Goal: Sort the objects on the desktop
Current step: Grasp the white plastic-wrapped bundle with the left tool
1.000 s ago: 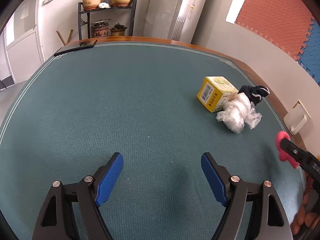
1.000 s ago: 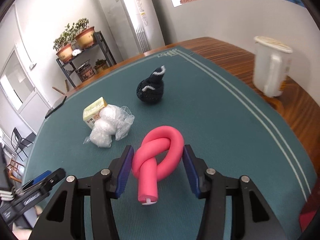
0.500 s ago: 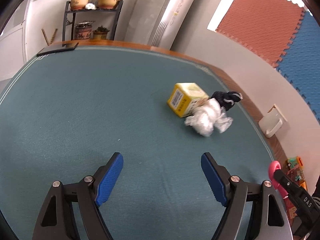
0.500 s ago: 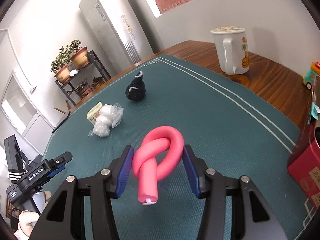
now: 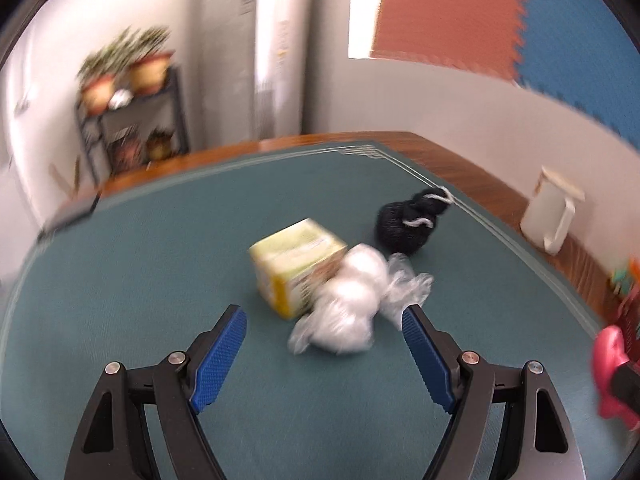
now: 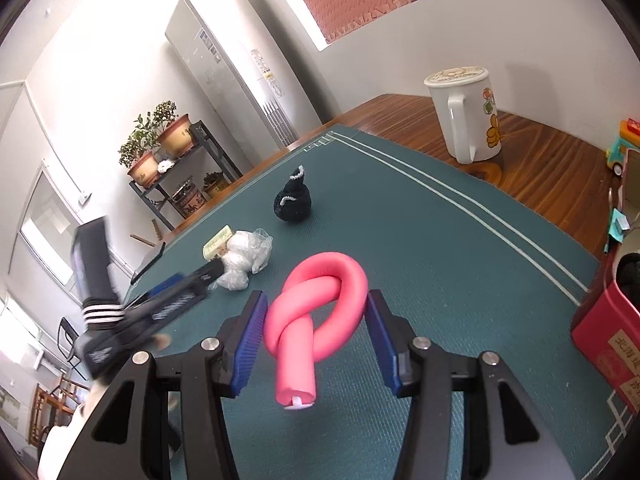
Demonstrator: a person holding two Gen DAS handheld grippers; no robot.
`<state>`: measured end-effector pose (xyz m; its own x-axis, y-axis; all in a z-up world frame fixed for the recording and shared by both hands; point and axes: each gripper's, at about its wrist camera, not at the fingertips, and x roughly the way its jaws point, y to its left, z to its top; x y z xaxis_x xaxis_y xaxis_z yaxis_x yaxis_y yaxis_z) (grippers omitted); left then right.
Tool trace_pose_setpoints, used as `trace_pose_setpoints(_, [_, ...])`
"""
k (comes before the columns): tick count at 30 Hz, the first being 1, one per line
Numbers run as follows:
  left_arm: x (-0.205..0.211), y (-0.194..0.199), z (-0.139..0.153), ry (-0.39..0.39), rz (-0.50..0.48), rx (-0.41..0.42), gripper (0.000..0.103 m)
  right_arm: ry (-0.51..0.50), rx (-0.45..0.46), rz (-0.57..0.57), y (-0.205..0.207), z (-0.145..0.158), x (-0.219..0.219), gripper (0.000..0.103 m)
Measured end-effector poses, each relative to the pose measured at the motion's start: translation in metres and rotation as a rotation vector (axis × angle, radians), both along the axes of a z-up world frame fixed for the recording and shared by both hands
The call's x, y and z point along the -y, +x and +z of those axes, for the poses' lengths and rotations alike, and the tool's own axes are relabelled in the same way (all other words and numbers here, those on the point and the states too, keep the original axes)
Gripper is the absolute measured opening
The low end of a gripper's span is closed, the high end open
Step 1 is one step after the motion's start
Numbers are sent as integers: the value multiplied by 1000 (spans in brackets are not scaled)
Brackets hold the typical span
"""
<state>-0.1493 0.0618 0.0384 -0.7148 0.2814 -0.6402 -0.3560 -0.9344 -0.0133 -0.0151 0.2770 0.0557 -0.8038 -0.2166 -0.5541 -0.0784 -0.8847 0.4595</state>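
Left wrist view is blurred: left claw (image 5: 324,330) wide near a plastic bag (image 5: 352,304); right claw (image 6: 315,314) clamps a pink knot (image 6: 320,300).

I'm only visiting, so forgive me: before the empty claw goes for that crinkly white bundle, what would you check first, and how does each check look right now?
1. Left gripper open and empty: ok, its jaws stand wide with nothing between them.
2. White plastic bundle lined up ahead of that gripper: ok, just beyond the fingertips.
3. Bundle free of neighbours: not ok, it lies against the yellow box.
4. Black knitted pouch out of the way: ok, apart and behind.
5. Right gripper secure on the pink foam knot: ok, both pads press it.
6. Sharp view for aiming: not ok, the left wrist picture is blurred.
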Motion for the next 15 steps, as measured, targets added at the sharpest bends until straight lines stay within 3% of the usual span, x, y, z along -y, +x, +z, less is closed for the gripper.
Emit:
trace_pose_setpoints(4, [-24, -10, -8, -122, -52, -27, 82, -11, 4, 1, 0, -1, -1, 55])
trace_pose_setpoints(12, [-33, -33, -18, -117, -89, 67, 80, -6, 16, 4, -2, -4, 0, 55])
trace_pose_setpoints(13, [-32, -36, -19, -116, -88, 82, 76, -5, 19, 2, -3, -5, 0, 55])
trace_pose_setpoints(15, [-32, -40, -23, -101, -97, 113, 42, -2, 23, -1, -3, -6, 0, 55])
